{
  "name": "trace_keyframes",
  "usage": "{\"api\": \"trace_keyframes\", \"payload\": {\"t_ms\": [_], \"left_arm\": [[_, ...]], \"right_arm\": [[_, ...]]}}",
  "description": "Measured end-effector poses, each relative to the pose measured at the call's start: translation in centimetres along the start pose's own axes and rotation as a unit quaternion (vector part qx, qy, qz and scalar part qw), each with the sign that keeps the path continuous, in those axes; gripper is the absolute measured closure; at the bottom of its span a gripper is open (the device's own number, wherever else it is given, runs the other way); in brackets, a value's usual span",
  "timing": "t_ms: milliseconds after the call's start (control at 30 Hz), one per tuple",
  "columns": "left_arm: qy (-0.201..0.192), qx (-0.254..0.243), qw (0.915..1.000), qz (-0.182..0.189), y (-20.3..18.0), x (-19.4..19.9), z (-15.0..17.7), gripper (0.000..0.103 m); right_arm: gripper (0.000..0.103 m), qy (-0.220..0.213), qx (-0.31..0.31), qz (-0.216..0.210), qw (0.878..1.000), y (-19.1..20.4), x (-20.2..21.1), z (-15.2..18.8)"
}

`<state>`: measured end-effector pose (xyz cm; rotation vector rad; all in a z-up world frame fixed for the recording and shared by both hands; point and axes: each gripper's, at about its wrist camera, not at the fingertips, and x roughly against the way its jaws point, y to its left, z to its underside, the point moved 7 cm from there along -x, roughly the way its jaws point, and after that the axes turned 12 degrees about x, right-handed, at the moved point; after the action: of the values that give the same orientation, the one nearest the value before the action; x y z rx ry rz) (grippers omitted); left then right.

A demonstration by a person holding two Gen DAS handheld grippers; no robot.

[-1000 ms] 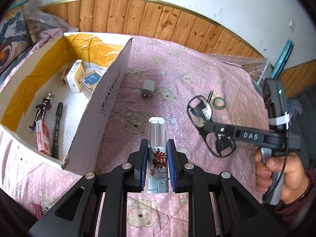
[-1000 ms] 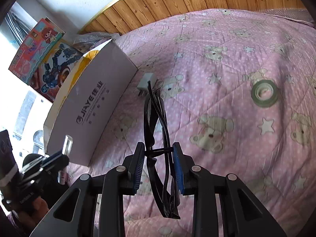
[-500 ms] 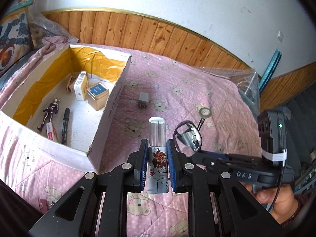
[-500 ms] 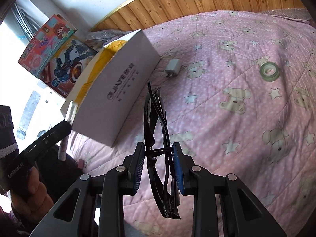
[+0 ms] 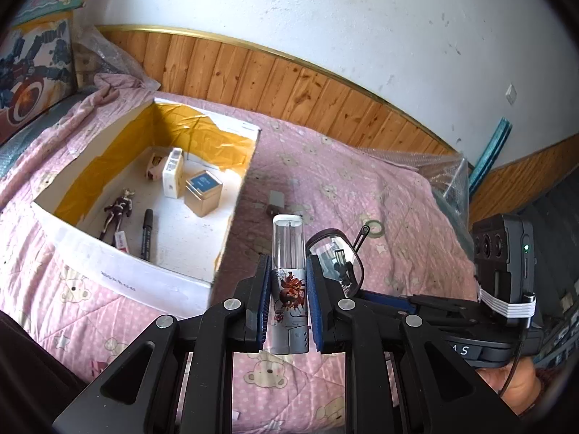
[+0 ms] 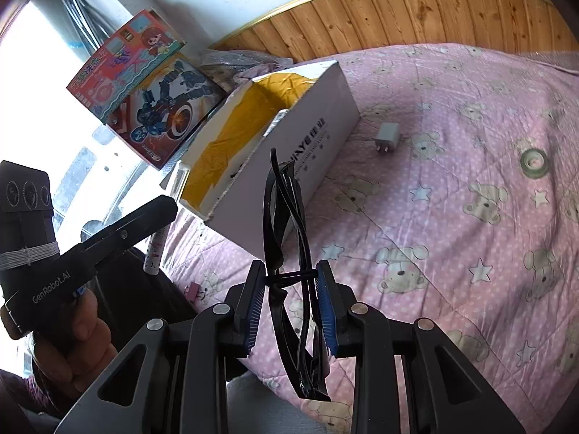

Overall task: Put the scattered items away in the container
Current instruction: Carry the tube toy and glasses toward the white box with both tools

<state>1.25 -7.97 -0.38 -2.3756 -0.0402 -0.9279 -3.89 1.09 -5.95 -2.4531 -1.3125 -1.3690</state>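
Left gripper [image 5: 288,302] fingers clamping clear tube [image 5: 288,253], hanging just outside near corner of cardboard box [image 5: 119,278]. Right gripper [image 6: 291,305] fingers pinching folded glasses [image 6: 286,231] by thin temples — hanging beside box's long wall. Charger [image 6: 388,136] and tape roll [image 6: 535,161] lying on bed [image 6: 452,253] beyond box. Risk: glasses pivoting or slipping in narrow hold; both grippers crowding box rim — collision likely.

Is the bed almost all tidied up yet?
Partly. The box already holds a toy figure, a marker and small boxes. The left gripper holds a clear tube; the right gripper holds glasses. A charger and tape roll remain.
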Motion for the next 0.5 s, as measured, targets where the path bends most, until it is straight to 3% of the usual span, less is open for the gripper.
{"api": "trace_keyframes", "payload": {"t_ms": [500], "left_arm": [[-0.027, 0.021, 0.9994, 0.005, 2.1, 1.9, -2.6, 0.084]], "right_arm": [[0.073, -0.012, 0.051, -0.006, 0.999, 3.7, 0.1, -3.6]]}}
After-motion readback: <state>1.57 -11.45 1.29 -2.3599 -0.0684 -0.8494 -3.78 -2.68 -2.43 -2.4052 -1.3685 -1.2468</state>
